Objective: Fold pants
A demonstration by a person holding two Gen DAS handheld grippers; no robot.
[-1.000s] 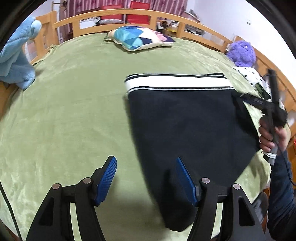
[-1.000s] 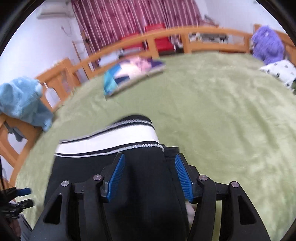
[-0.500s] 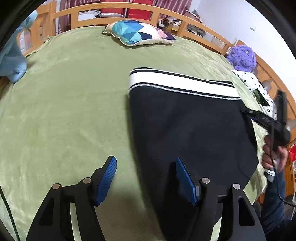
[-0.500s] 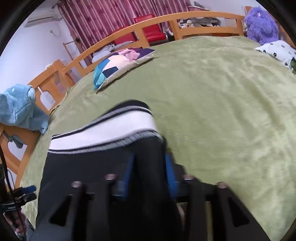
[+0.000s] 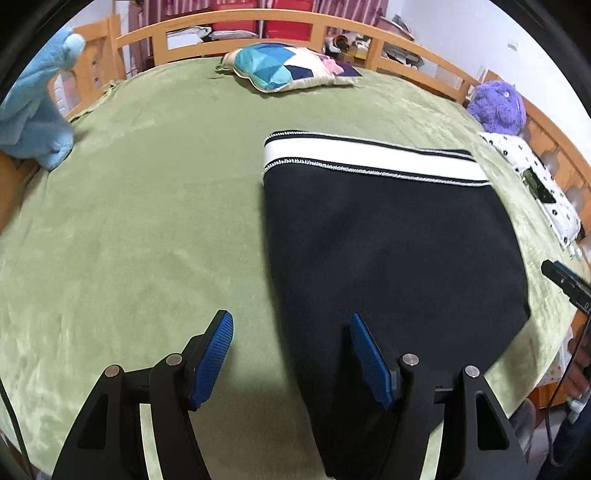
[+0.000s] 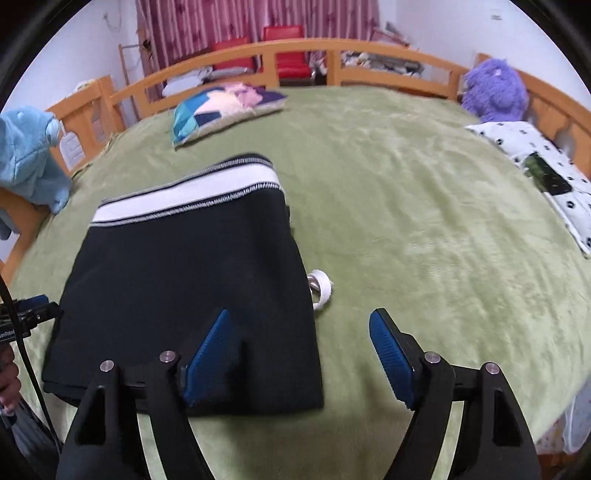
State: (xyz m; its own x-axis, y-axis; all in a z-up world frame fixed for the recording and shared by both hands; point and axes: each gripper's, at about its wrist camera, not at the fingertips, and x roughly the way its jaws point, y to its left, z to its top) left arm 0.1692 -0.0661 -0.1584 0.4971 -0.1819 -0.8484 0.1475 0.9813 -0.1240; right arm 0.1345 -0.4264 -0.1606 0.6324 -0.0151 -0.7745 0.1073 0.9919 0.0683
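The pants (image 5: 388, 236) lie folded into a compact dark rectangle on the green blanket (image 5: 147, 221) that covers the bed. The white waistband (image 5: 369, 157) with its dark stripes forms the far edge of the fold, toward the patterned pillow (image 5: 284, 70).

Left gripper (image 5: 291, 354): jaws apart, nothing between the blue pads. It hangs above the near left edge of the pants; the left pad is over bare blanket, the right pad over dark fabric. No contact with the fabric is visible.

Right gripper (image 6: 299, 358): jaws apart, having just opened wider. No fabric is clamped. In the right wrist view the left pad is over the near right corner of the pants and the right pad is over blanket. Whether the left pad touches the fabric cannot be told.

A white drawstring end (image 6: 320, 290) lies on the blanket just beside the right edge of the pants.

Surroundings:
- A wooden bed rail (image 6: 332, 51) runs along the far side of the bed.
- A blue plush toy (image 5: 33, 110) sits at the left edge of the bed.
- A purple plush toy (image 6: 495, 92) sits at the right rear corner.
- A white spotted cloth (image 6: 535, 147) lies in front of the purple toy, with a dark flat item on it; its kind cannot be told.
- Red chairs (image 6: 284, 40) and a striped curtain (image 6: 221, 18) stand behind the rail.
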